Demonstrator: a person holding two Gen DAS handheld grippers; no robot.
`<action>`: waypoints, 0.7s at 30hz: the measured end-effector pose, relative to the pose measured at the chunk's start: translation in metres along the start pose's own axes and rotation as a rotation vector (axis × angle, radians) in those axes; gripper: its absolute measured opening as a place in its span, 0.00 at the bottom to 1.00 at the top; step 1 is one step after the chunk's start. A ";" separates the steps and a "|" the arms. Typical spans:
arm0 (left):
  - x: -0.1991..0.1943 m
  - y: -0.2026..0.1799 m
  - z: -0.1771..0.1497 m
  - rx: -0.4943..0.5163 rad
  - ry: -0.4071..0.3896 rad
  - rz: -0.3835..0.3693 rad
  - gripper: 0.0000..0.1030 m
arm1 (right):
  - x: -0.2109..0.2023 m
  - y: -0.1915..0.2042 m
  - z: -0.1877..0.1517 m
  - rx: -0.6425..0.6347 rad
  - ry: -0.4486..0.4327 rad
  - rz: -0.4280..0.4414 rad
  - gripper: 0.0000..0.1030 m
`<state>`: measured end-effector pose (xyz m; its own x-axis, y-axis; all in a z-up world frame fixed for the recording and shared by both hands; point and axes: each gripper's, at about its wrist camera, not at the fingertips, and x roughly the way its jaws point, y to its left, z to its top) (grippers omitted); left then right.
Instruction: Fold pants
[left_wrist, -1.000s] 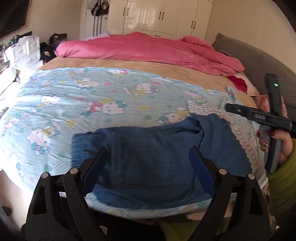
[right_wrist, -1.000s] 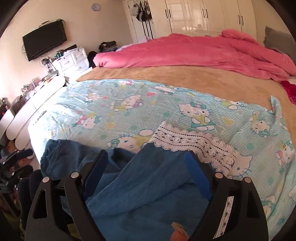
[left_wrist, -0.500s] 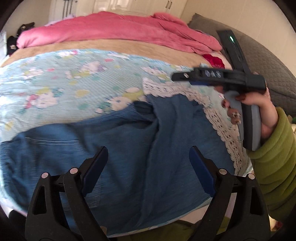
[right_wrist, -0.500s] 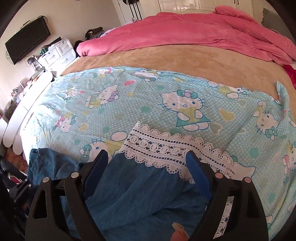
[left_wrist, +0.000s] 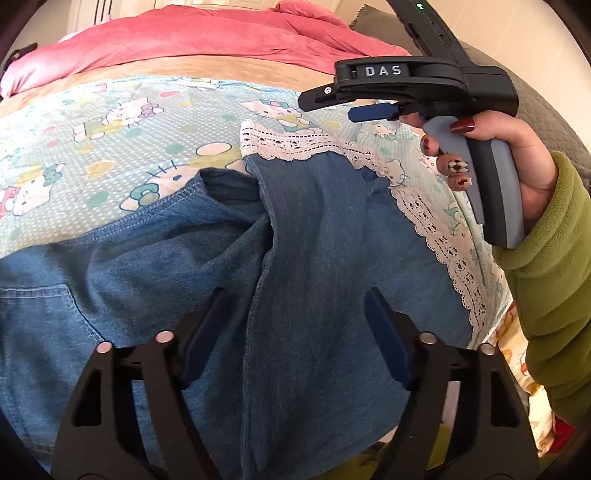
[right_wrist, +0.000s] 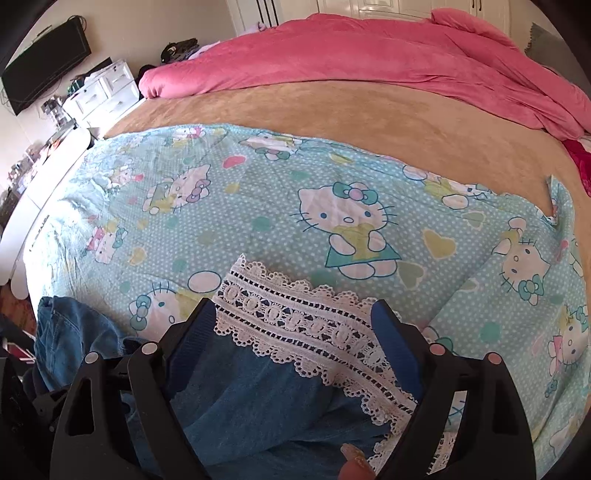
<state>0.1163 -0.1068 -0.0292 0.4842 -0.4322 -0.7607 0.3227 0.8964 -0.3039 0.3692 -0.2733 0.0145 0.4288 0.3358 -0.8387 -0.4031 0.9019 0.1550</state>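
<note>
Blue denim pants (left_wrist: 155, 266) lie rumpled on a pale blue cartoon-cat sheet (left_wrist: 122, 147) at the near edge of the bed. Their leg ends in a white lace hem (right_wrist: 295, 314). My left gripper (left_wrist: 295, 325) hovers low over a raised fold of denim (left_wrist: 295, 258) that runs between its jaws; the jaws are closing and the pads do not press on the cloth. My right gripper (right_wrist: 293, 325) stands open just over the lace hem. In the left wrist view the right gripper (left_wrist: 332, 107) is held by a hand (left_wrist: 517, 155) in a green sleeve.
A pink duvet (right_wrist: 369, 55) is bunched across the far side of the bed, with a tan blanket (right_wrist: 332, 118) in front of it. A white dresser (right_wrist: 103, 88) and a wall screen (right_wrist: 44, 62) stand at the left. A grey padded headboard (left_wrist: 546, 110) is at the right.
Both grippers have come down and nearer to the pants. The left jaws have narrowed. The right gripper now sits over the lace hem and looms larger in the left wrist view.
</note>
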 end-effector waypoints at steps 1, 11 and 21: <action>0.000 0.001 0.000 -0.004 0.000 0.005 0.54 | 0.005 0.003 0.001 -0.004 0.009 0.003 0.83; -0.008 0.000 -0.010 -0.004 -0.007 -0.013 0.47 | 0.063 0.062 0.022 -0.085 0.077 -0.054 0.82; -0.012 0.014 -0.015 -0.032 -0.015 -0.001 0.47 | 0.062 0.034 0.012 -0.066 0.008 -0.094 0.18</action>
<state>0.1031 -0.0881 -0.0327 0.4963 -0.4342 -0.7517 0.2967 0.8986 -0.3231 0.3920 -0.2189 -0.0264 0.4612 0.2480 -0.8519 -0.4137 0.9095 0.0407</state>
